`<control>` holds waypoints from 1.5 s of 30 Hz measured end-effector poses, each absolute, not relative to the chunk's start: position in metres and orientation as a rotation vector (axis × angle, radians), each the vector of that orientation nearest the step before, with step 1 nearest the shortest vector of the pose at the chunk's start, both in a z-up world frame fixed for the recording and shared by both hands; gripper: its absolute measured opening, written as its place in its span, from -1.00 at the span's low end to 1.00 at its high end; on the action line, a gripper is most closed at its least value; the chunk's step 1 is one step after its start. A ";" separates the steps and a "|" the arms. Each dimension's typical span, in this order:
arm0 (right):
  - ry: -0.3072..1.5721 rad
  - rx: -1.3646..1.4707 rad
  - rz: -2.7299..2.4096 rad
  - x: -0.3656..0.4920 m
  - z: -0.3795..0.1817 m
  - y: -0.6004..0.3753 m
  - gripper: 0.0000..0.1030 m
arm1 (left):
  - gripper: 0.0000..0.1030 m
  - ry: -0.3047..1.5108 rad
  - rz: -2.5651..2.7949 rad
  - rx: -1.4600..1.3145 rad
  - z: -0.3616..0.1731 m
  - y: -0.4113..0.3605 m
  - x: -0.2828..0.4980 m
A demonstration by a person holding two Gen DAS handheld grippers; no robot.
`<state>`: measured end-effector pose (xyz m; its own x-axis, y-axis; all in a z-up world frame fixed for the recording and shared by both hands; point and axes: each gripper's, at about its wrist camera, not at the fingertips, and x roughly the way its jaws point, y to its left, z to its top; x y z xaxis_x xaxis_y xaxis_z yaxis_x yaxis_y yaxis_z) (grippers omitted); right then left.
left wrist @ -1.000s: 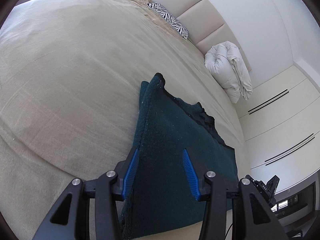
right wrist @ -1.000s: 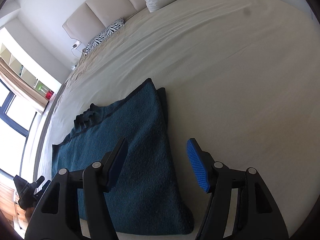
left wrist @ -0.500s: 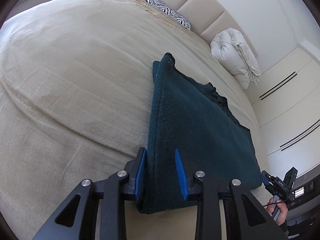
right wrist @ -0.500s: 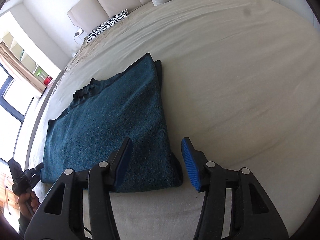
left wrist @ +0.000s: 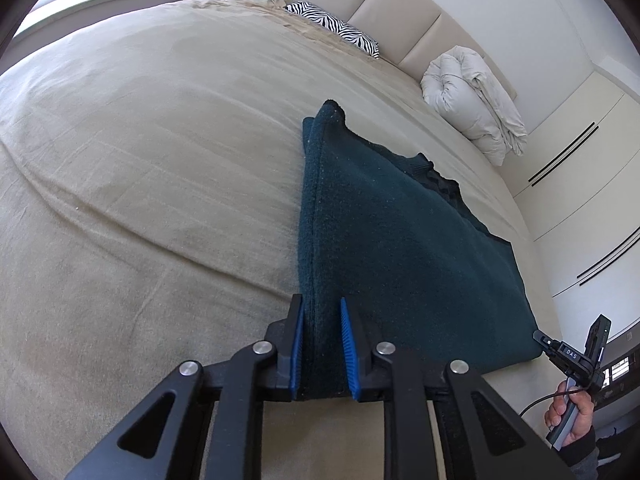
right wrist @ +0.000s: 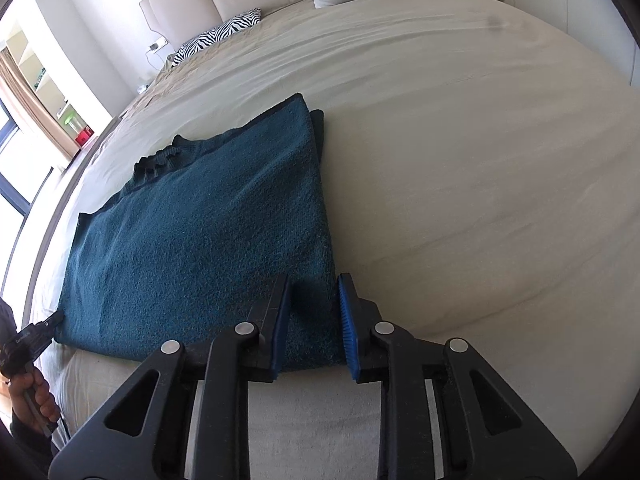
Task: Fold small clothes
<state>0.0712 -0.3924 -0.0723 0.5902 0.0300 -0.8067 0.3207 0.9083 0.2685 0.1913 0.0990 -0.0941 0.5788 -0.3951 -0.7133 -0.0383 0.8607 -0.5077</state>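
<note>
Left gripper and right gripper, jaws just closing, each pinch a 6 o'clock corner of the teal sweater on the bed.

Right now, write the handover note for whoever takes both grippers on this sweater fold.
Left gripper: jaws have just been closing, now pinching the near left corner of the teal sweater.
Right gripper: jaws have just been closing too, pinching the near right corner.
Sweater lies flat on the bed, side edges doubled under, collar at the far end.
Done: sides appear folded in, both near corners gripped.
Left: probably lift the near edge and carry it toward the collar, then let go and smooth.
</note>
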 end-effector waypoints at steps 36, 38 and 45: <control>0.945 0.443 -0.200 0.044 -0.081 -0.391 -0.90 | -0.84 0.972 -0.214 -0.514 -0.106 0.111 0.175; 0.949 0.442 -0.199 0.043 -0.083 -0.390 -0.90 | -0.84 0.974 -0.220 -0.527 -0.107 0.113 0.176; 0.955 0.458 -0.196 0.036 -0.092 -0.390 -0.90 | -0.83 0.971 -0.221 -0.531 -0.107 0.116 0.176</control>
<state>0.0362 -0.3902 -0.0923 0.5693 0.0379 -0.8212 0.3585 0.8875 0.2896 0.1761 0.1158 -0.1073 0.5543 -0.4087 -0.7251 -0.0543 0.8515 -0.5215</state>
